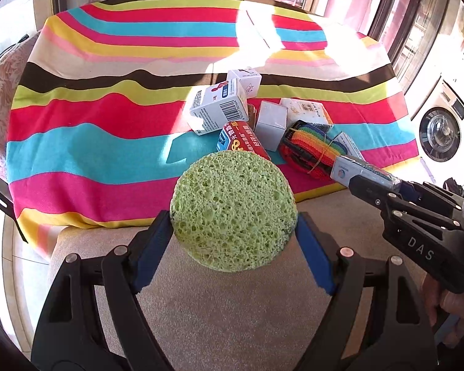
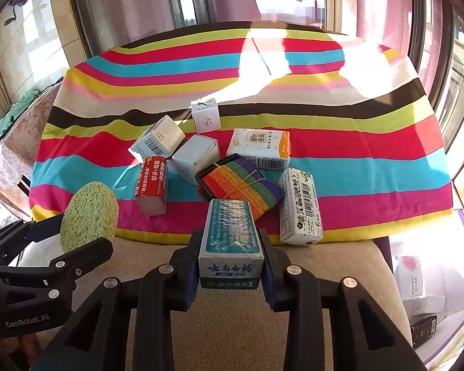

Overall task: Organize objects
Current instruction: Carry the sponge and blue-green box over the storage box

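Both grippers tilt downward: left gripper [image 1: 233, 232] jaws pinch green sponge [image 1: 233, 208], right gripper [image 2: 231, 255] jaws pinch toothpaste box [image 2: 230, 241] over striped cloth [image 2: 108, 142].

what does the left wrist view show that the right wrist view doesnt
Only the left wrist view: a washing machine at the right edge, and the green sponge face-on between the left gripper fingers.

Only the right wrist view: the printed end of the toothpaste box clamped in the right gripper, the whole tissue pack, and boxes on the floor at the right.

Both: the striped cloth, the rainbow strap bundle, the red box and white cartons.
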The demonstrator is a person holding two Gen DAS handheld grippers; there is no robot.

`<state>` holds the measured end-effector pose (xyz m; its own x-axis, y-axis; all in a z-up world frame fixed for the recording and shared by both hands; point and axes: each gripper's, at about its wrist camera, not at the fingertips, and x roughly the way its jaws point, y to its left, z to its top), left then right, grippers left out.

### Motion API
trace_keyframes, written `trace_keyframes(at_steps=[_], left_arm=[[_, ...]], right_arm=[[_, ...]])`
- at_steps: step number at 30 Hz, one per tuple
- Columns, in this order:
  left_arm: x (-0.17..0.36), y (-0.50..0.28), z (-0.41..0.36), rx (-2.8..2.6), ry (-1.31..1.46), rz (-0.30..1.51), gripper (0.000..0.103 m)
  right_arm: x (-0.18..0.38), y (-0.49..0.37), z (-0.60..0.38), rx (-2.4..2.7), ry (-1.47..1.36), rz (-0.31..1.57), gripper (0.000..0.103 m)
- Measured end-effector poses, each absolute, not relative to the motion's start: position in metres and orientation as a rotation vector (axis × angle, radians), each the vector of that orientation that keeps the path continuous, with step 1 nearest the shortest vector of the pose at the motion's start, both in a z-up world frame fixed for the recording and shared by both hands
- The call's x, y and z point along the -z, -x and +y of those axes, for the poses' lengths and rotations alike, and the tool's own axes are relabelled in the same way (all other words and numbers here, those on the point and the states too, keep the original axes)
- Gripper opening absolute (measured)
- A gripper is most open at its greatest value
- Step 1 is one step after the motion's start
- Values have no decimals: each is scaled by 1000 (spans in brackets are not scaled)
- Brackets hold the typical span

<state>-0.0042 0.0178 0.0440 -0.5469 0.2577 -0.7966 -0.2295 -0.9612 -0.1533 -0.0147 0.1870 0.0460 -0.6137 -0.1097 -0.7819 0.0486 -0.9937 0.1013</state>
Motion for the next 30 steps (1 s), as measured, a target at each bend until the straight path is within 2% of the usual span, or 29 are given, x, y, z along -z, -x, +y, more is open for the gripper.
trace_keyframes(at_steps=[30], left_arm=[[-40,3,122,-2307,1238,50,83]], right_arm=[[-42,-8,294,3012,-1490,-210,34]])
